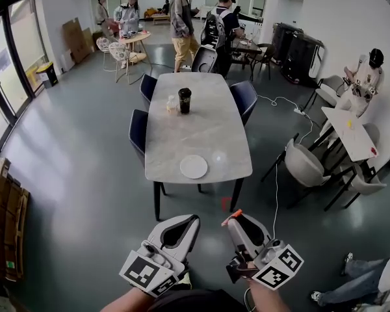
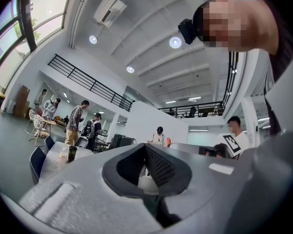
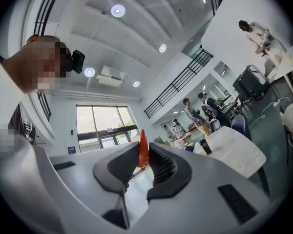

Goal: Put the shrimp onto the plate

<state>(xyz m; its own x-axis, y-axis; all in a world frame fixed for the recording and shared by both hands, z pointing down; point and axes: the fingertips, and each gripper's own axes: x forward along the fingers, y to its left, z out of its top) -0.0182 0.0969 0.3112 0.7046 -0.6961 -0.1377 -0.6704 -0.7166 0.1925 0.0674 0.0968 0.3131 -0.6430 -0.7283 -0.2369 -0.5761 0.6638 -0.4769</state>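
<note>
We find the plate (image 1: 194,166) on the table's (image 1: 208,132) near end, the cup (image 1: 184,100) well behind (a bottle (image 1: 172,104) just left of it).

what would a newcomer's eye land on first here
The bright orange shrimp stands out most, pinched at the tips of the right gripper low in the head view. Ahead stands a long pale table, with a white plate near its close edge and a dark cup farther along.

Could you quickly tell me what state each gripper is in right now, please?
Left gripper: closed, nothing held.
Right gripper: closed on the shrimp.
</note>
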